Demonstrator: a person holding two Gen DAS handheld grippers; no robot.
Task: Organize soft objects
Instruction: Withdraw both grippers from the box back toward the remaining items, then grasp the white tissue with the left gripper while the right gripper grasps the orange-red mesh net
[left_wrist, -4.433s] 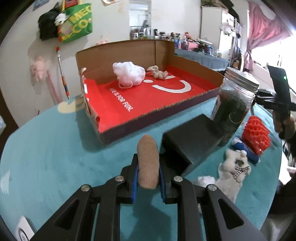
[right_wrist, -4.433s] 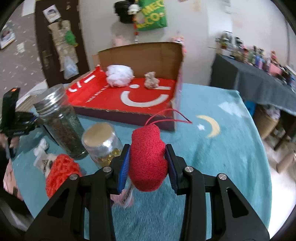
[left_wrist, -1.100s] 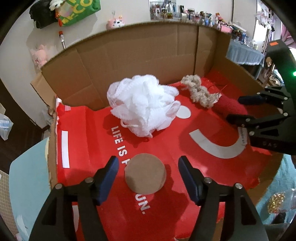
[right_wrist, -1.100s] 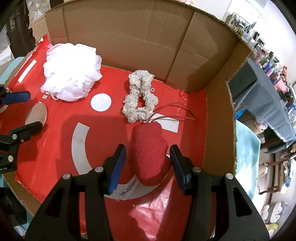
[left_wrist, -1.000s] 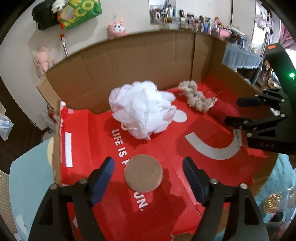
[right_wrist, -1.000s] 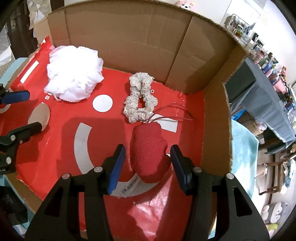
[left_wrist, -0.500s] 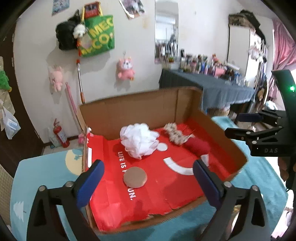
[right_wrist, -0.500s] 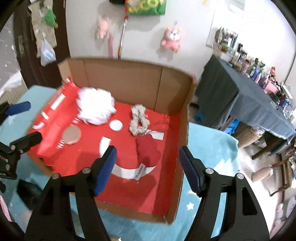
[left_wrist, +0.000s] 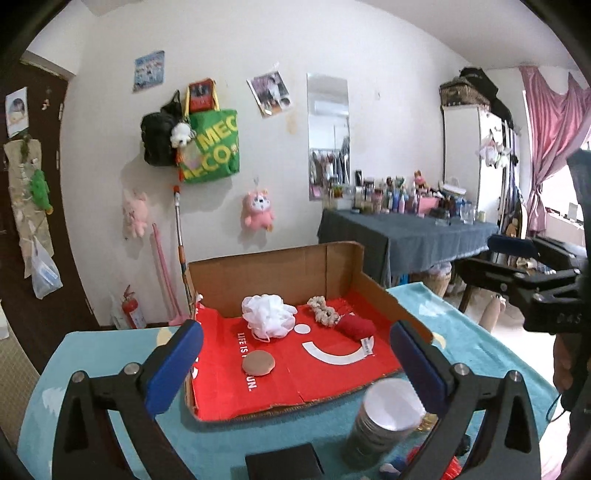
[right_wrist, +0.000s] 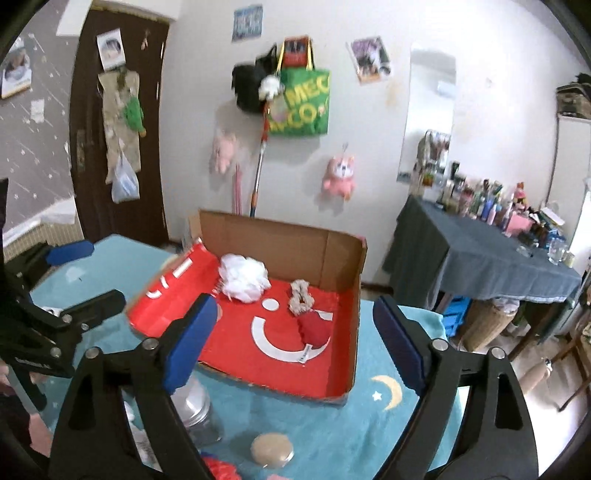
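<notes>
An open cardboard box (left_wrist: 332, 264) with a red lining sits on the teal table. Inside lie a white mesh pouf (left_wrist: 267, 320), a beige scrunchie (left_wrist: 323, 314), a red knitted piece (left_wrist: 355, 327) and a round brown sponge (left_wrist: 258, 363). The right wrist view shows the box (right_wrist: 354, 295), the pouf (right_wrist: 243, 277), the scrunchie (right_wrist: 301, 296) and the red piece (right_wrist: 314, 329). My left gripper (left_wrist: 295, 367) is wide open and empty, held high and back from the box. My right gripper (right_wrist: 293, 341) is also wide open and empty.
A silver-lidded glass jar (left_wrist: 384, 417) and a black block (left_wrist: 282, 466) stand near the table's front. In the right wrist view a jar (right_wrist: 197, 410), a tan lid (right_wrist: 272, 448) and a red item (right_wrist: 218, 469) lie below my fingers. A cluttered side table (left_wrist: 402, 232) stands behind.
Both grippers have let go of the brown sponge and the red piece inside the box, opened wide and pulled up and back from it.
</notes>
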